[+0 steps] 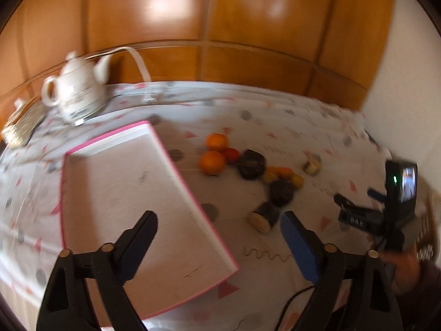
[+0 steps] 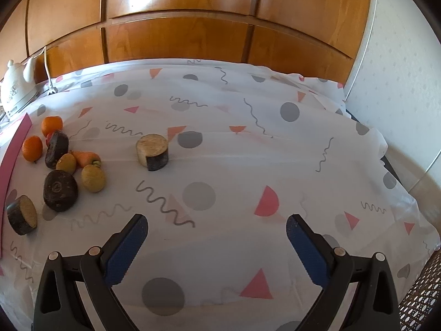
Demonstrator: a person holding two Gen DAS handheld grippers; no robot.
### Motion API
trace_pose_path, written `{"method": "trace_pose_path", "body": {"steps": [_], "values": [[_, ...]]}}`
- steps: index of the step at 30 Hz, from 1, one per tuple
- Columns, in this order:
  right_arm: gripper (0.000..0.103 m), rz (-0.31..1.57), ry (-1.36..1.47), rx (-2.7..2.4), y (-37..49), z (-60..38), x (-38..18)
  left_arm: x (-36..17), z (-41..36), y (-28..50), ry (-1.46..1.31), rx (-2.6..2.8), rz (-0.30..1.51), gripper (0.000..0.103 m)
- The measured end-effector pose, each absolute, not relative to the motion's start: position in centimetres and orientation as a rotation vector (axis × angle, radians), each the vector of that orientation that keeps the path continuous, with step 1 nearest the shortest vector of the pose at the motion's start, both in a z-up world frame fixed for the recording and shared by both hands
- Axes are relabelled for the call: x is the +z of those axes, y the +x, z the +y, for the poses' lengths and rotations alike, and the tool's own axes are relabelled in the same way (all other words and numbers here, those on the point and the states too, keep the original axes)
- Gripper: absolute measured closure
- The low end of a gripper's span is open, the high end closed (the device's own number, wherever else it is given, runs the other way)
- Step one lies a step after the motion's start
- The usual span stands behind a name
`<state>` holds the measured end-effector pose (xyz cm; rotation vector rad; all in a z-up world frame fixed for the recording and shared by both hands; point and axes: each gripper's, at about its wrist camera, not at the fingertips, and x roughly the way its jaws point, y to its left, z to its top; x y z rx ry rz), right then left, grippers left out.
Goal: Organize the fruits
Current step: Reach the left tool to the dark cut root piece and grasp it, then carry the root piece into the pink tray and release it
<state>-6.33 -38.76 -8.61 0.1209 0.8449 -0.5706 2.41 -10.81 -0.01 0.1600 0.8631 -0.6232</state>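
A thin white cloth printed with grey discs, pink triangles and squiggles covers the tabletop (image 2: 220, 165), which backs onto glossy, honey-coloured wooden panelling (image 2: 179, 35). Toward the left edge lies a flat, shallow tray (image 1: 124, 193) with a matt whitish floor and a pink rim, nothing in it. Just beside its right rim the fruits are huddled in a loose cluster: two round, dimpled oranges (image 2: 32, 148), a small tapered carrot-like piece (image 2: 86, 158), two dull yellow-green ovals (image 2: 93, 178), and dark, rough-skinned chunks (image 2: 60, 190), one cut to show a pale, grainy face (image 2: 22, 215). Another stubby cylinder (image 2: 152, 152) with the same pale cut top and black rind stands apart, nearer the middle of the tabletop. At the far left corner sits a glazed white teapot (image 1: 74, 91) with a curved spout, a white cord trailing behind it.

The left gripper (image 1: 219, 229) hovers over the tray's right rim, its blue-padded fingers spread wide and grasping nothing. The right gripper (image 2: 216, 229) hangs over bare cloth near the front edge, likewise released.
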Motion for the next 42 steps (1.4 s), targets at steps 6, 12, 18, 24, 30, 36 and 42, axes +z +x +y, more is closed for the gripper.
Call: {"method": "trace_pose_path", "body": {"steps": [6, 12, 18, 24, 30, 36, 42], "values": [[0.001, 0.836, 0.144, -0.57, -6.4, -39.3, -8.6, -1.9, -14.9, 2.6, 0.302, -0.758, 0.929, 0.034], [0.001, 0.832, 0.158, -0.573, -6.6, -39.9, -8.7, -3.9, -18.1, 2.6, 0.401, -0.812, 0.957, 0.04], [0.001, 0.835, 0.169, -0.58, -6.8, -40.5, -8.7, -6.1, -19.9, 3.3, 0.474, -0.807, 0.991, 0.057], [0.001, 0.842, 0.173, -0.576, -6.8, -40.7, -9.0, -6.8, -19.9, 3.7, 0.451, -0.798, 0.992, 0.062], [0.004, 0.837, 0.184, -0.555, -6.7, -40.6, -9.0, -5.7, -18.8, 2.9, 0.38, -0.798, 0.94, 0.063], [0.009, 0.848, 0.187, -0.515, -6.3, -39.9, -9.1, -3.8, -16.2, 2.8, 0.25, -0.791, 0.921, 0.062], [0.018, 0.855, 0.184, -0.475, -5.9, -39.1, -9.1, -2.6, -10.7, 4.2, 0.062, -0.69, 0.936, 0.062]]}}
